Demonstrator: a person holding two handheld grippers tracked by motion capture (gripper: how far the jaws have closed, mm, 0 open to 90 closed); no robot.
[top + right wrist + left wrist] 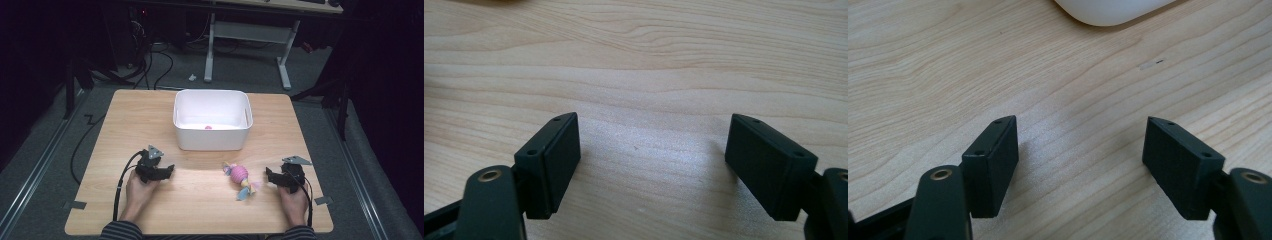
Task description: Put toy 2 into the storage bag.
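A pink ball toy with pastel tassels (pixel 240 180) lies on the wooden table (pixel 200 210), between my two hands and nearer the right one. A white rectangular bin (pixel 213 119) stands behind it at the table's middle; a small pink object (pixel 208 127) lies inside. My left gripper (pixel 170 171) rests low at the front left, held by a hand, pointing right. Its jaws stand apart over bare wood (pixel 1078 145), open. My right gripper (pixel 268 174) sits at the front right, pointing left toward the toy. It is open too, with only wood between the jaws (pixel 651 150).
The bin's rounded corner (pixel 1108 12) shows at the top of the left gripper view. A tiny dark mark (pixel 1152 64) sits on the wood there. Beyond the table's far edge are a white desk frame (pixel 247 37) and cables on the floor (pixel 160 65).
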